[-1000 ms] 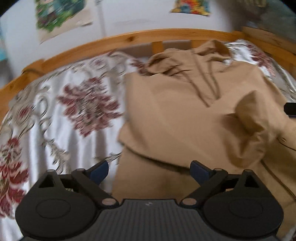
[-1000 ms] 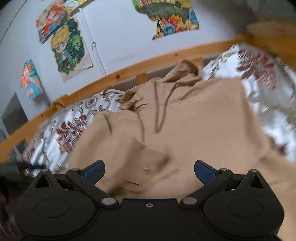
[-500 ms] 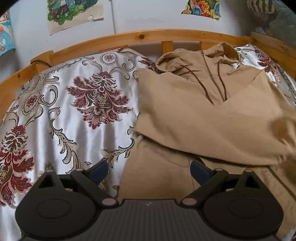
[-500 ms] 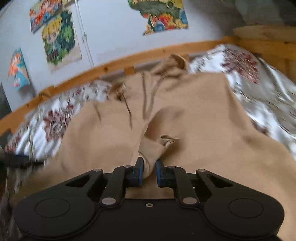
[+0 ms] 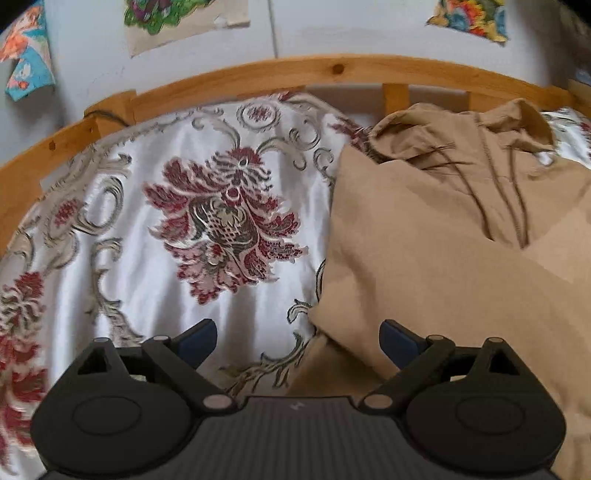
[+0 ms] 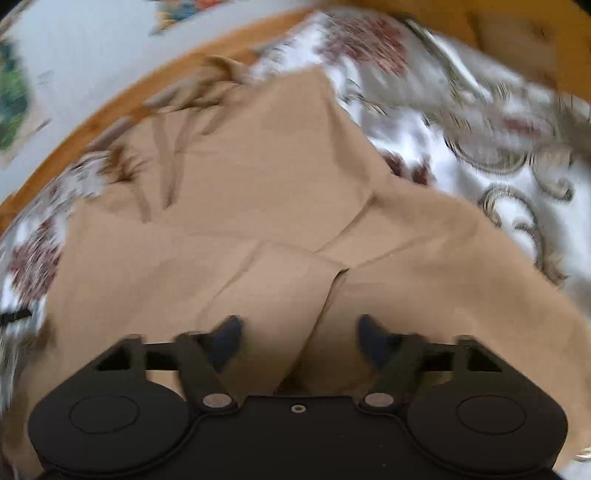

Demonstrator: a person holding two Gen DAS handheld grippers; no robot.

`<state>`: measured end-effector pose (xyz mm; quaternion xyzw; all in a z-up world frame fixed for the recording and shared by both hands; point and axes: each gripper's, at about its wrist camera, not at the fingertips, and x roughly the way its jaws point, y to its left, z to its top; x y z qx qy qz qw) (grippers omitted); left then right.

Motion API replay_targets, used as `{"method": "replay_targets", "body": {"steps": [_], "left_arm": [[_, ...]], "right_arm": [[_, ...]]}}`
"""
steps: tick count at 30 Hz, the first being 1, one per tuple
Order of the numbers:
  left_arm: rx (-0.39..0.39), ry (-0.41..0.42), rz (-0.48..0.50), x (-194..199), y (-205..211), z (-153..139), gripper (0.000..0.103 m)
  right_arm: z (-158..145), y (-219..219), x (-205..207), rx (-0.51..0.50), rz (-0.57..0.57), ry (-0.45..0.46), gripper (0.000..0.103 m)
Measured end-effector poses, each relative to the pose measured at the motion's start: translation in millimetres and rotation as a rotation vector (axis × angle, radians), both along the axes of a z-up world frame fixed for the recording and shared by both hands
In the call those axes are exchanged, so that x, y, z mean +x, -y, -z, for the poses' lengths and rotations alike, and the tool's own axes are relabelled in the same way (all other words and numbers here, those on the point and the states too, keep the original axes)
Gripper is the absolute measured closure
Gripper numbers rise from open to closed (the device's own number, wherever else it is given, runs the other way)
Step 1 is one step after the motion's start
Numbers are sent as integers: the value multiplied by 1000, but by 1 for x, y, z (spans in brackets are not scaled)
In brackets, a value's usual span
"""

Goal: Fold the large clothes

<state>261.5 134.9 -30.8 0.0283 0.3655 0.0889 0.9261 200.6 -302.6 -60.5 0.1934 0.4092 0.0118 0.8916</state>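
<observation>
White satin bedding (image 5: 236, 295) with dark red flower prints and grey scrolls covers a bed with a curved wooden rail (image 5: 332, 72); behind the rail is a pale wall (image 5: 332, 26) with colourful posters (image 5: 184, 16).

On the bedding lies a tan hoodie (image 5: 443, 258), spread flat with its hood (image 5: 461, 122) bunched against the rail and its dark drawcords (image 5: 476, 199) trailing down the chest. One sleeve is folded across the body, giving a straight diagonal edge. In the right wrist view, which is blurred, the same hoodie (image 6: 258, 192) fills the middle, with a folded flap of cloth (image 6: 280, 291) coming toward the camera.

The left gripper (image 5: 297, 338) hovers over the hoodie's left edge: its left finger is over bare bedding and its right finger over tan fabric, with the garment's side edge between them. Its jaws are spread wide and hold nothing.

The right gripper (image 6: 299, 336) sits low over the hoodie's middle, the flap running down between its fingers. Those jaws are also well apart, clamping nothing; whether the fingertips (image 6: 227, 334) brush the cloth cannot be told through the blur.
</observation>
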Motion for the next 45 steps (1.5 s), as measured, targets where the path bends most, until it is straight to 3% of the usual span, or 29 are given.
{"method": "replay_targets", "body": {"steps": [1, 2, 5, 8, 10, 13, 15, 17, 19, 21, 24, 27, 30, 31, 32, 34, 36, 39, 40, 45], "left_arm": [[-6, -7, -15, 6, 1, 4, 8], [-14, -13, -27, 11, 3, 8, 11], [-15, -17, -60, 21, 8, 16, 12], [11, -71, -81, 32, 13, 28, 12], [44, -99, -83, 37, 16, 34, 11], [-2, -66, -52, 30, 16, 26, 11], [-85, -8, -24, 11, 16, 15, 7], [-134, 51, 5, -11, 20, 4, 4], [-149, 86, 60, -27, 30, -3, 2], [-115, 101, 125, -35, 49, -1, 2], [-43, 43, 91, -25, 82, 17, 2], [-4, -78, 43, -10, 103, 49, 0], [-51, -48, 55, -15, 102, 51, 1], [-76, -60, 63, -15, 99, 49, 1], [-93, -68, 61, -18, 96, 46, 1], [-152, -58, 36, -30, 88, 36, 1], [-229, -25, 24, -55, 84, 24, 1], [-274, 0, 18, -92, 90, 20, 1], [-275, 2, 27, -104, 93, 21, 1], [-188, -59, 81, -128, 107, 32, 1]], "right_arm": [[-2, -2, 5, -18, -14, 8, 71], [-5, -5, 10, -45, -35, 19, 103], [-27, -17, 7, -190, -110, 160, 103], [-42, -36, -3, -480, -176, 323, 103], [-31, -37, 6, -549, -213, 280, 103], [-3, -25, 12, -527, -259, 177, 102], [-1, -16, 0, -496, -242, 185, 95], [-9, -9, -17, -488, -211, 227, 74], [-17, -6, -35, -484, -214, 266, 68], [-22, -12, -48, -499, -254, 306, 68], [-14, -27, -53, -521, -289, 314, 65], [10, -33, -41, -549, -291, 200, 66], [-5, -18, -55, -477, -199, 186, 65], [-13, -12, -64, -444, -167, 197, 58], [-22, -6, -74, -411, -142, 214, 43], [-36, 1, -95, -367, -112, 241, 24], [-44, 4, -116, -344, -94, 271, 21], [-44, 2, -133, -326, -81, 277, 7], [-43, 1, -136, -326, -84, 278, 3], [-32, -13, -130, -399, -126, 237, 1]]}}
